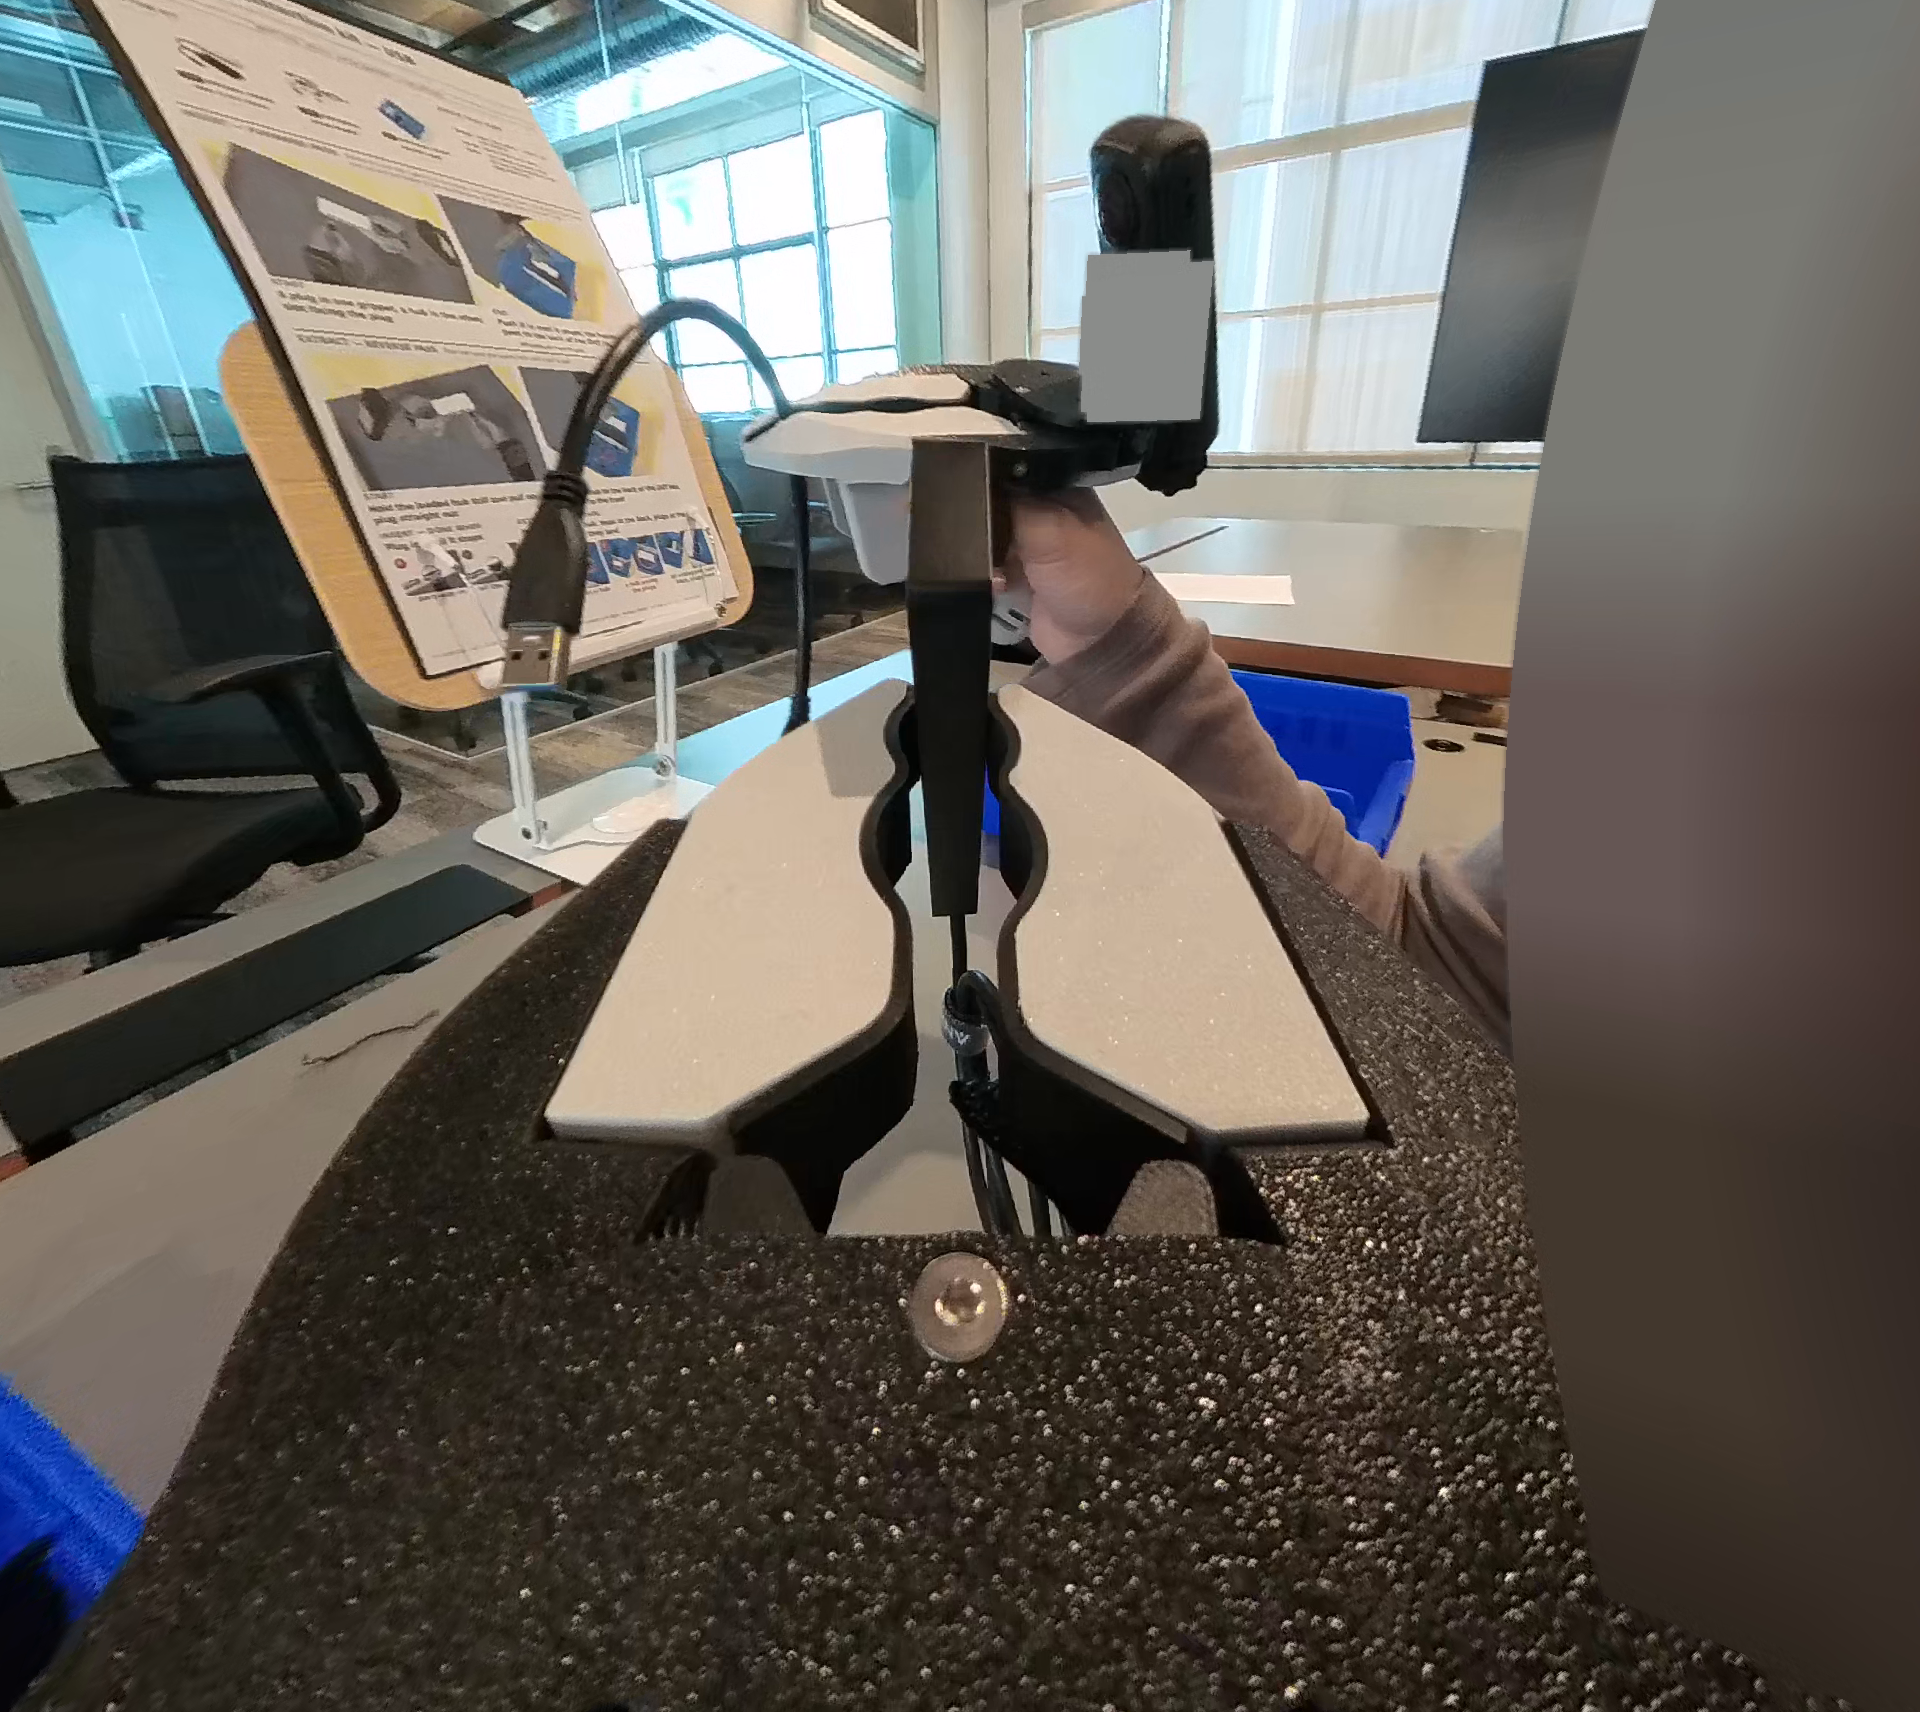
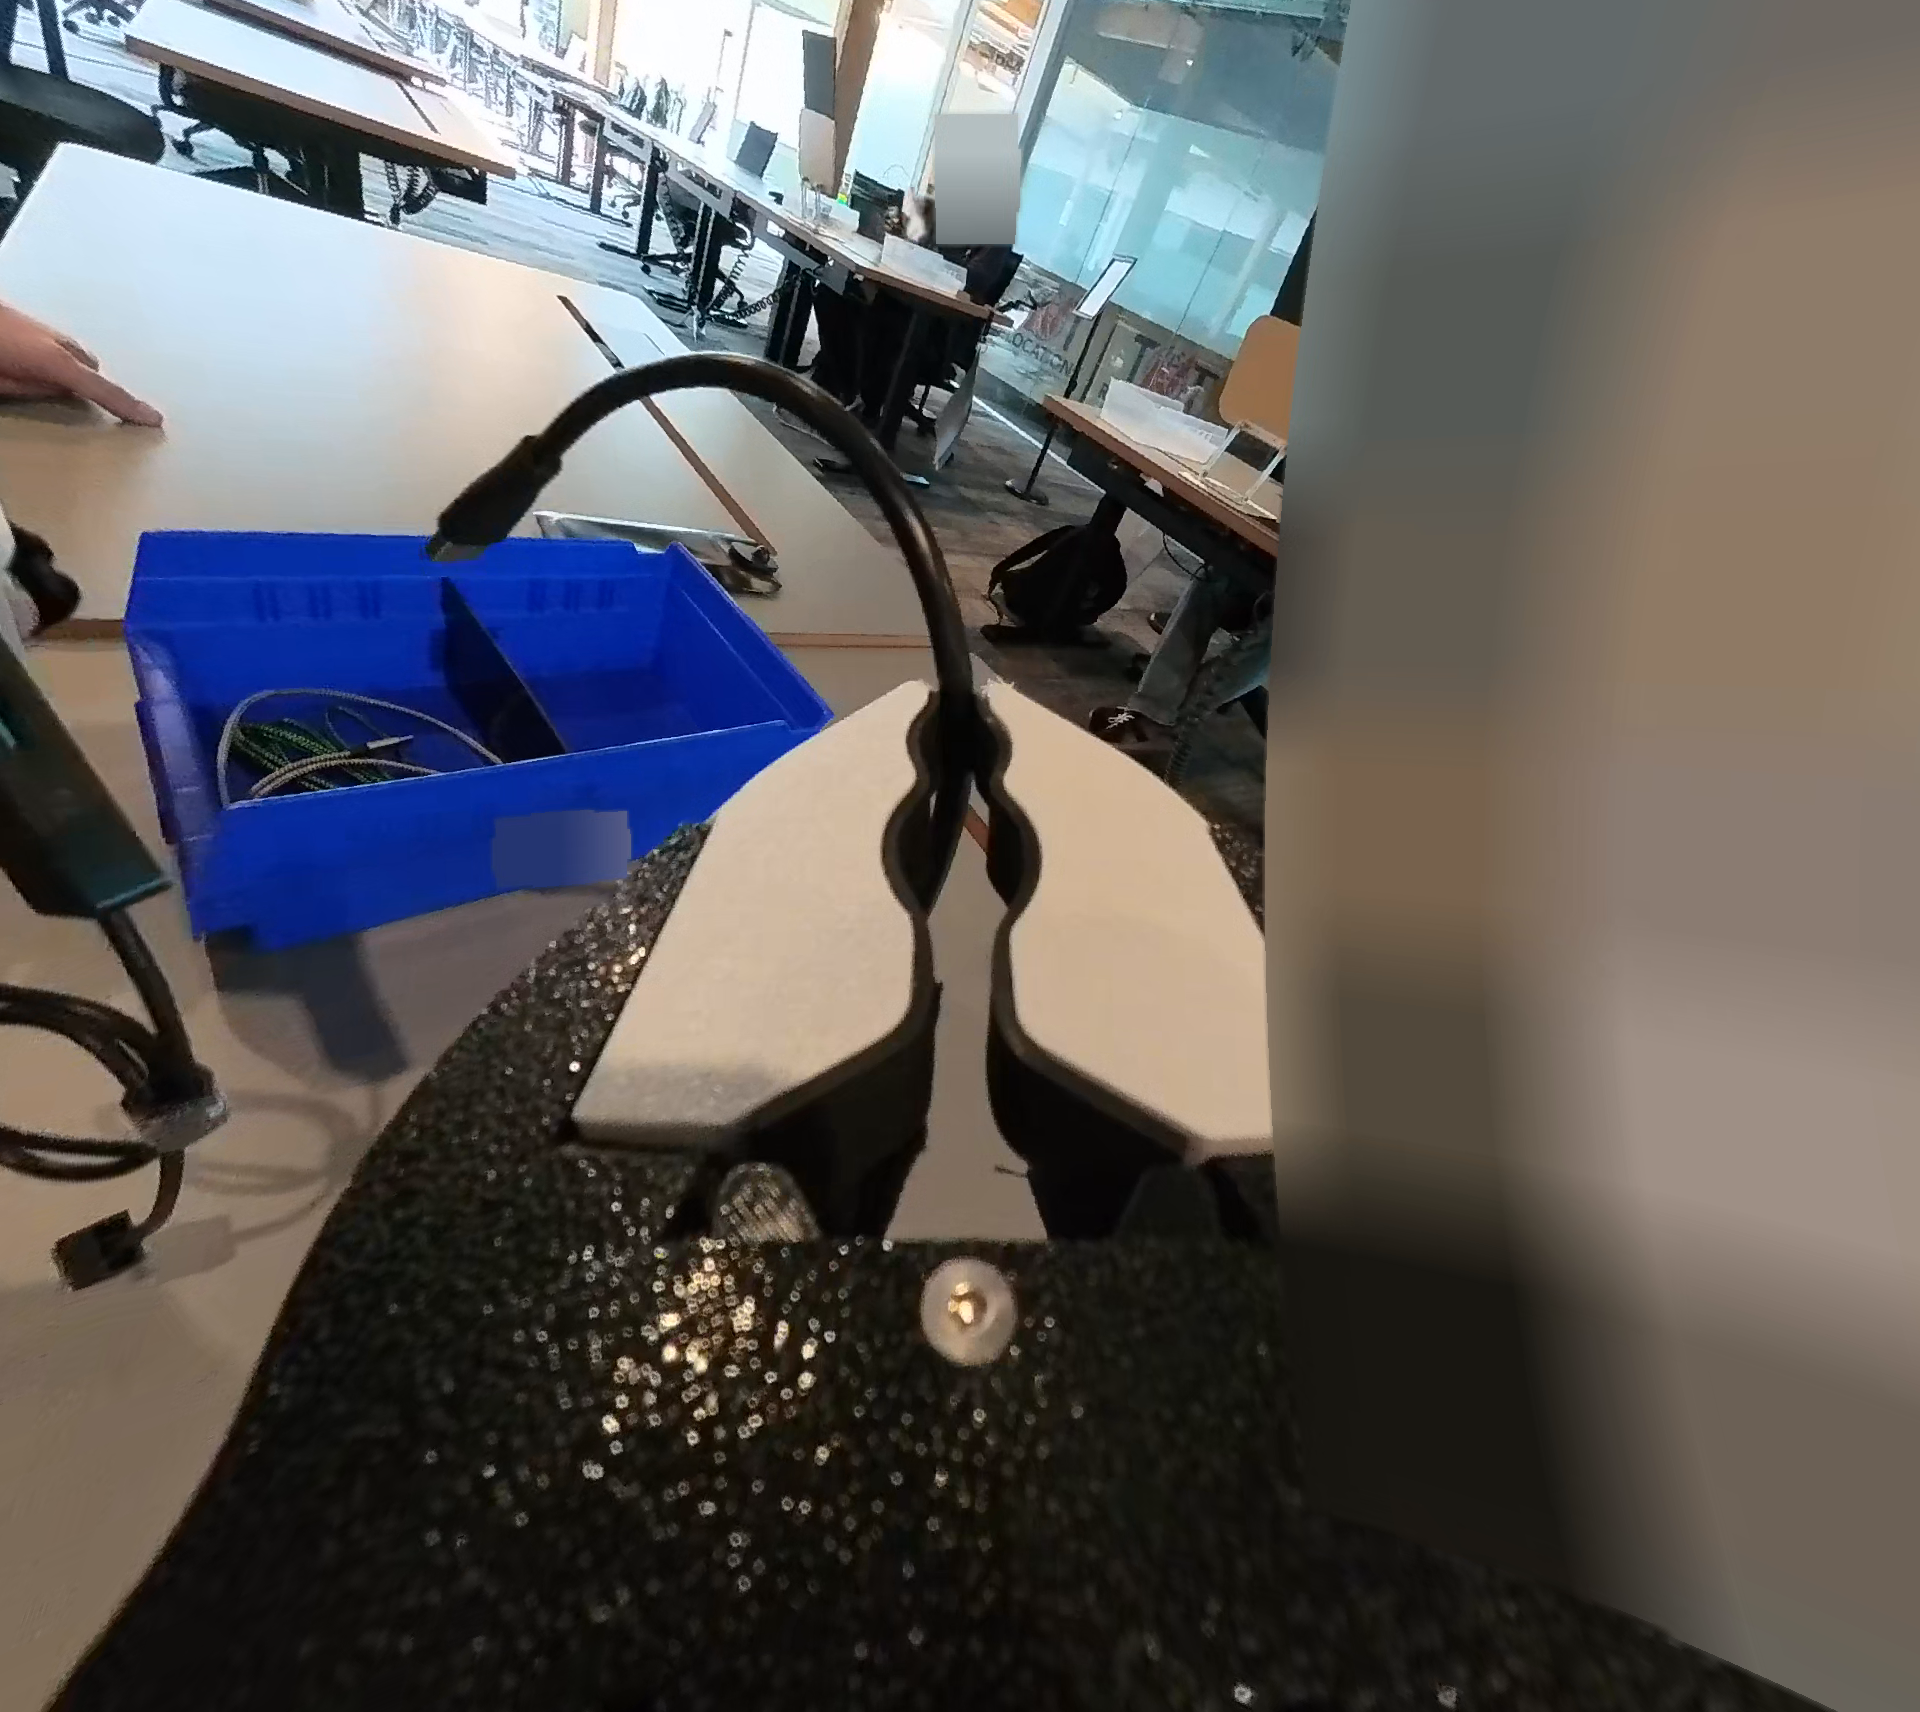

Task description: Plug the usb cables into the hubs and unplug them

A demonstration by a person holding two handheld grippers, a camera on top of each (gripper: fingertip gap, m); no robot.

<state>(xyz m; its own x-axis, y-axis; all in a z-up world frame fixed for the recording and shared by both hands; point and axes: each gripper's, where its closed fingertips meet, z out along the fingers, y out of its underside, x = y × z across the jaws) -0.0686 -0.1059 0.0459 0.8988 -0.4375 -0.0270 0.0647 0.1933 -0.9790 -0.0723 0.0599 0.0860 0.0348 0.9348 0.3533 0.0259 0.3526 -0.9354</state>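
My left gripper [image 1: 951, 717] is shut on a slim black hub [image 1: 948, 623] that stands upright between its fingertips. The hub's thin cable [image 1: 966, 1018] hangs down behind the fingers. My right gripper [image 2: 956, 727] is shut on a black USB cable [image 2: 831, 415] some way behind its plug. The cable arcs up and to the left, and the plug [image 2: 483, 514] points down and left. In the left wrist view the right gripper [image 1: 831, 415] is held by a hand beyond the hub. The plug [image 1: 540, 613] hangs to the hub's left, apart from it.
A blue divided bin [image 2: 665, 789] holding braided cables [image 2: 312, 748] stands on the white table [image 2: 364, 363]. The hub's coiled cable [image 2: 114, 1101] lies at the left. An instruction board [image 1: 416, 291] on a stand and an office chair [image 1: 208, 727] are to the left. Another hand [image 2: 73, 389] rests on the table. Tip to tip, the grippers are about 20 cm apart.
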